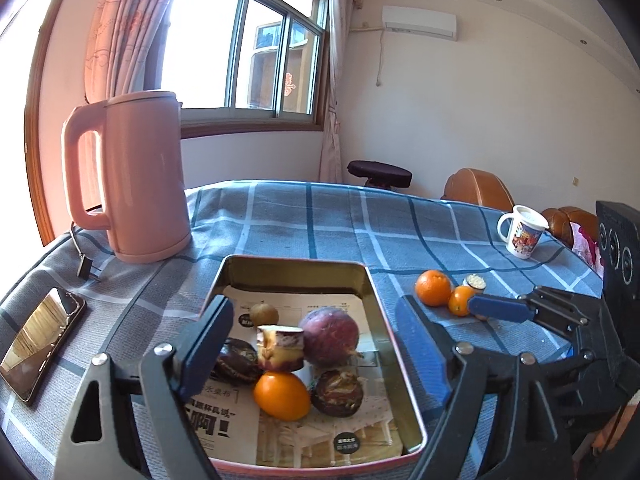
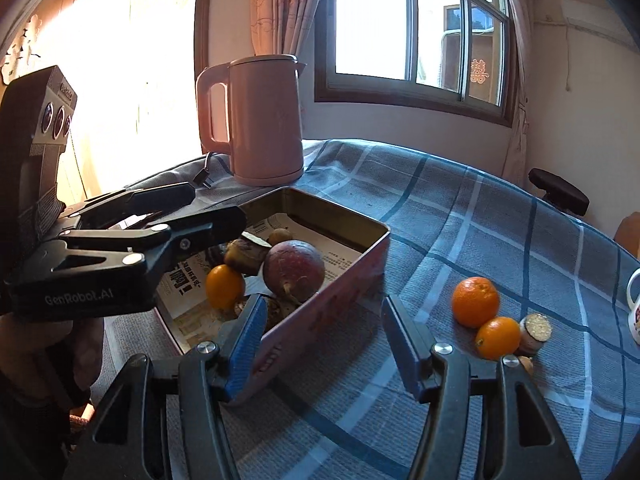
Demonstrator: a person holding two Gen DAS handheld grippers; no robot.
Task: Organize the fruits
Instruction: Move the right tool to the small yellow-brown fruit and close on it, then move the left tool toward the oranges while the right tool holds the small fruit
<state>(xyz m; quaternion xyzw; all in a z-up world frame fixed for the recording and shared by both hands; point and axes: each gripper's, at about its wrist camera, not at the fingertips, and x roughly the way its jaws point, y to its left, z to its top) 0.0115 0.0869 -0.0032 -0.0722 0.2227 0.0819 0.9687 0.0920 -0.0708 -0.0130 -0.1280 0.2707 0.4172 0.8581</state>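
While several fruits already lie inside the tin tray point(image 1: 394, 344), the sorting looks to be partly done and partly left. On the printed paper lining the tray sit a large purple passion fruit point(image 1: 329, 336), a small orange fruit point(image 1: 282, 396), a cut chunk point(image 1: 280, 348) resting on the pile, a little brown fruit point(image 1: 264, 313) toward the tray's far end, and two dark wrinkled ones. Left out on the checked cloth of the surface, between the tray and the surface's right edge, are an orange point(image 2: 475, 301), a smaller orange fruit point(image 2: 498, 338) touching it, and a cut piece point(image 2: 535, 332) just beside that.

The left hand-held gripper point(image 1: 316, 360) hovers over the tray with its blue pads point(image 1: 208, 344) wide apart and nothing pressed between them. The right hand-held gripper point(image 2: 324, 352) stands apart too, empty, near the tray's outer wall, with the loose fruits off to its right.

"GenRobot.AI" reads in pale letters on the left hand-held gripper's black body in the right wrist view. The lining paper carries bold Chinese headline characters, too distorted to read surely. A mug point(image 1: 522, 232) near the far right edge bears a colourful picture.
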